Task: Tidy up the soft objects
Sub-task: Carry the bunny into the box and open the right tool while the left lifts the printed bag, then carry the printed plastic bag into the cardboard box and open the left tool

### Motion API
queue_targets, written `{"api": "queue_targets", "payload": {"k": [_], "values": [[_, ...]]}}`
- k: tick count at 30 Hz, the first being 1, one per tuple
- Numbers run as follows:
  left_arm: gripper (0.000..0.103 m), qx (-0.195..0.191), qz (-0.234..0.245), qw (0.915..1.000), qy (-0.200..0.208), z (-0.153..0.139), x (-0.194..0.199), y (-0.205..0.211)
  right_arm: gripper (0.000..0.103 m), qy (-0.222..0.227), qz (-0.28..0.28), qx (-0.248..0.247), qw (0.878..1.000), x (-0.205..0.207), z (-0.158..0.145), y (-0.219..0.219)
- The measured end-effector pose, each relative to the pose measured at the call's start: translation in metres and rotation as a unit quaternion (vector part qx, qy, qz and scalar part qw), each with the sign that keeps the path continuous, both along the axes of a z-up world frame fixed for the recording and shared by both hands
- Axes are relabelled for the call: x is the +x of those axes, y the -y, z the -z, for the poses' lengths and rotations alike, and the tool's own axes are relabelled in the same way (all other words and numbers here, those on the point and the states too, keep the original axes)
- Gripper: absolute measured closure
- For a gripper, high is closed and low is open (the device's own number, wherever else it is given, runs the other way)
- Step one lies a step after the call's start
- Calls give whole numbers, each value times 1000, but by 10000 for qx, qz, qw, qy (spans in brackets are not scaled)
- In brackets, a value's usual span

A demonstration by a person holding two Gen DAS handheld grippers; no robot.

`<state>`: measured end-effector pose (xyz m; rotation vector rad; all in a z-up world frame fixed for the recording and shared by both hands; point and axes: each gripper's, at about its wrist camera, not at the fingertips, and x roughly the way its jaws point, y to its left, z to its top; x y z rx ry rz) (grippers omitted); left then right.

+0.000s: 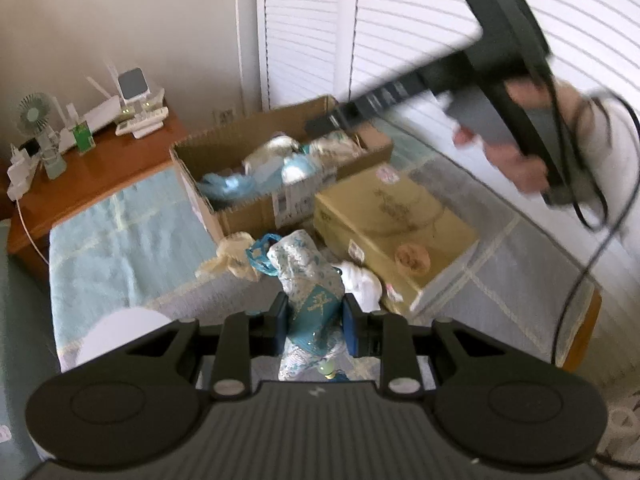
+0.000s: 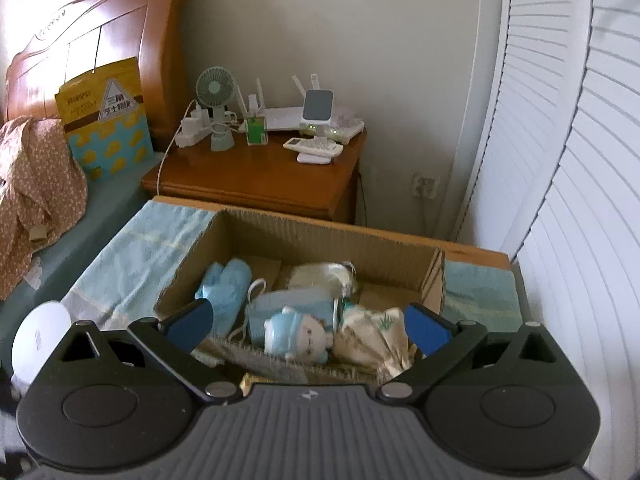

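Observation:
My left gripper is shut on a teal and white patterned fabric pouch, which sticks up between the blue pads above the blue cloth. Beyond it lie a cream soft item and a white one. The open cardboard box holds several soft things. My right gripper hangs over that box, open wide, its pads pressing on nothing. Below it lie a blue and white plush doll, a cream printed pouch and a light blue soft item. A hand holds the right gripper.
A closed yellow carton sits right of the cardboard box. A wooden nightstand behind carries a small fan and a router. White louvered doors run along the right. A bed with a floral garment lies left.

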<state>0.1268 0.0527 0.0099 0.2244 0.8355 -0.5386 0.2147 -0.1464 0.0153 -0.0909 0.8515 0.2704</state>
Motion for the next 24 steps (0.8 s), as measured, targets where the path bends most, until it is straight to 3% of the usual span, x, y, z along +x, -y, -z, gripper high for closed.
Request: {"api": "queue_targets", "payload": {"k": [7,18,24], "values": [[77,43,-120,9996,241,-30,23,2,0,-185,204,108,9996,-32,5,7],[77,-210,-230,9974,645,-81,84,28,0,-16,694,291,9972,-82,7,24],[77,-337,-351,9967,647,-82,125,46,0,-105,807,370,9960,-94,14,30]]}}
